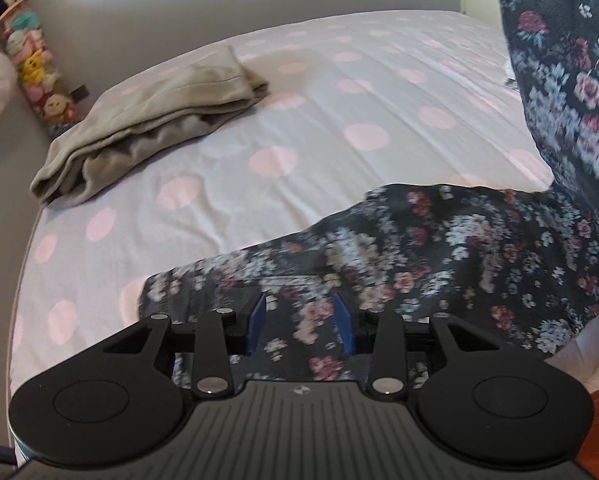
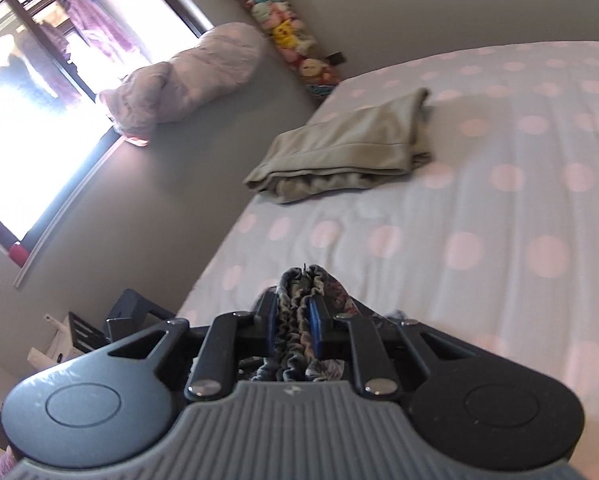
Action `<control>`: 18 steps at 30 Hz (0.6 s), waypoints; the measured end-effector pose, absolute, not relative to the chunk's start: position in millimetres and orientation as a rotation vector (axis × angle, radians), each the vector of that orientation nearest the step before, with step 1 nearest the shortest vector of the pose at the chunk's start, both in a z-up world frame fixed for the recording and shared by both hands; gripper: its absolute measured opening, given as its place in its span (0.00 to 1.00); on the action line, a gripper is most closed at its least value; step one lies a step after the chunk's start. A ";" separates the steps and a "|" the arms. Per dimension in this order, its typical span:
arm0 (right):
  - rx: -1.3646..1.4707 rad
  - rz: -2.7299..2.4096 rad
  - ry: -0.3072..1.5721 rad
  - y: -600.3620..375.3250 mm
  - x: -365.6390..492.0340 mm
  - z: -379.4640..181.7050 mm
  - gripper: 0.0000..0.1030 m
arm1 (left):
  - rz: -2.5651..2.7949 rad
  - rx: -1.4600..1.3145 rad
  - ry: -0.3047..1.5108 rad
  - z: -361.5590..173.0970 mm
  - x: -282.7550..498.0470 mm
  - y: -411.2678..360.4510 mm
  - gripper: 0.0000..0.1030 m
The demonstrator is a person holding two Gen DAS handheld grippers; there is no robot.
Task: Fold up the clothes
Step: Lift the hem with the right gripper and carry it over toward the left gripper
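The right tool (image 2: 295, 320) pinches a gathered floral garment (image 2: 299, 300) (elastic edge) above the polka-dot bed (image 2: 479, 208).

Both views are lit by daylight. In the right wrist view the window (image 2: 39, 92) at upper left is blown out to white, with detail lost in its panes and glare spilling onto the sill; the wall below it falls into grey shade. The bed sheet (image 2: 499, 184) is evenly and softly lit, with a faint shadow beside the folded beige garment (image 2: 351, 148). In the left wrist view the floral fabric (image 1: 439, 248) at lower centre and upper right is smeared by motion blur, its print indistinct. Fisheye distortion bends the bed edge and wall lines toward the frame borders. The corners darken, and distant objects appear soft.
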State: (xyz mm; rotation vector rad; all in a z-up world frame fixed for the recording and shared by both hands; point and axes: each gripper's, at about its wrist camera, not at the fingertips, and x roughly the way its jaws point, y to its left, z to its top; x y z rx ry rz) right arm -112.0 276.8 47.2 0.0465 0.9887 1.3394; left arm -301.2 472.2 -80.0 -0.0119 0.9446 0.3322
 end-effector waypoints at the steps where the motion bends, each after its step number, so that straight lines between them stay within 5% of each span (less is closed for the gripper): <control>1: 0.049 1.359 0.994 292.6 -118.4 42.4 0.19 | 0.343 -0.021 0.945 -79.7 -304.9 478.7 0.35; 18: -0.058 1.360 1.135 476.1 -207.8 -95.4 0.18 | 0.485 -0.149 1.018 -119.4 -367.4 561.5 0.33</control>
